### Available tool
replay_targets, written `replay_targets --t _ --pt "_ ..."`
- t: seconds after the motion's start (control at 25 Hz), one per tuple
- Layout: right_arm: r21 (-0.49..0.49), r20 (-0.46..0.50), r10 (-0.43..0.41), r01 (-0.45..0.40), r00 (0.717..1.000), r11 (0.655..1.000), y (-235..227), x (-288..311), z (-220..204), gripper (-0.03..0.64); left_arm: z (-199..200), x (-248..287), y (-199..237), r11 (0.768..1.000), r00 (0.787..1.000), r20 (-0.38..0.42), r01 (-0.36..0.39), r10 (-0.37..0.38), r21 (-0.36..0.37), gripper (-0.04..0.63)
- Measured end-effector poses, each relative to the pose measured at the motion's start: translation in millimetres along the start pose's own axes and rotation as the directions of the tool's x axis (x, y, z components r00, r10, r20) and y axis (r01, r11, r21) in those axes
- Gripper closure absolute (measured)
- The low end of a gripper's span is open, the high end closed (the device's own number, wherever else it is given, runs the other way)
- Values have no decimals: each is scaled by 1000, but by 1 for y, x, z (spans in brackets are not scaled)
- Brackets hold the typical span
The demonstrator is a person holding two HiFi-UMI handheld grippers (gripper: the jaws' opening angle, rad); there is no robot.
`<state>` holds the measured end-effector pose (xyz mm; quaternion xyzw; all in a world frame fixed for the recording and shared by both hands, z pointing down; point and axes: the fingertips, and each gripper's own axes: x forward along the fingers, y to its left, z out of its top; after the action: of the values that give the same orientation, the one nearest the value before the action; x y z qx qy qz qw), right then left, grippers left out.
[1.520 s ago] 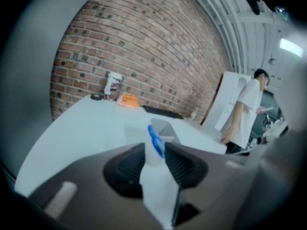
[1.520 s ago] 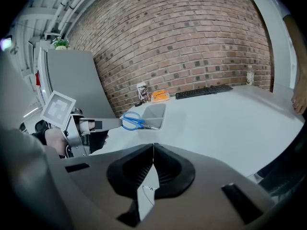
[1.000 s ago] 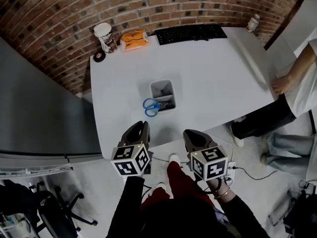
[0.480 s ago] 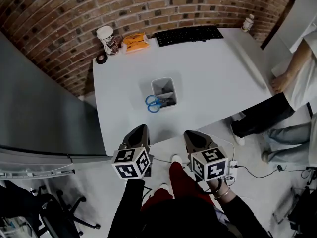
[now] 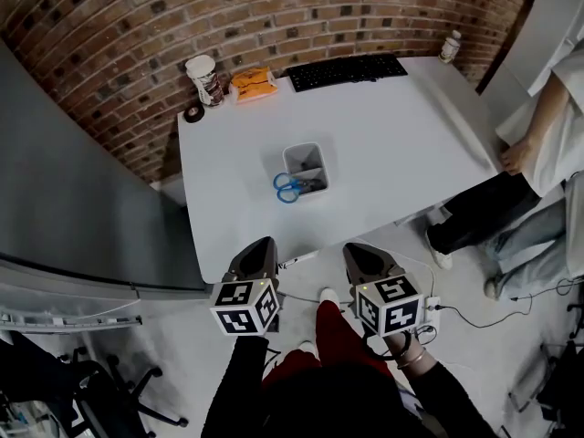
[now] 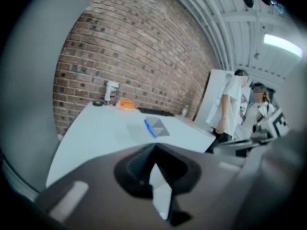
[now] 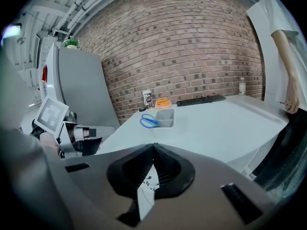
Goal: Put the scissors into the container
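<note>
The left tongs (image 5: 264,244) and right tongs (image 5: 352,250) are both pinched shut on nothing, short of the smooth white table (image 5: 401,135), where the scissors (image 5: 288,187) lie in the grey rectangular container (image 5: 303,154) — blue loops out over its left rim, blades pointing right — below a red brick wall (image 5: 137,26).

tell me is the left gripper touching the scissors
Apart. The head view shows the left gripper held off the table's near edge, with bare tabletop between it and the scissors.
</note>
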<state>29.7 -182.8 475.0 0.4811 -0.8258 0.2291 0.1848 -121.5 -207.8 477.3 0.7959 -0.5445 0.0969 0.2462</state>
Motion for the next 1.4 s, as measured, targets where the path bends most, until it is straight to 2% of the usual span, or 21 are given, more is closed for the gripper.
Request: replay_targets --t 0.64,1.4 --pt "-46 93 -8 13 996 999 20 -37 -1 609 -8 -47 -12 1000 999 40 4 -5 17 592" --pt "-51 125 -35 42 992 998 45 -78 -17 609 -20 -94 -20 999 998 57 25 -26 19 592"
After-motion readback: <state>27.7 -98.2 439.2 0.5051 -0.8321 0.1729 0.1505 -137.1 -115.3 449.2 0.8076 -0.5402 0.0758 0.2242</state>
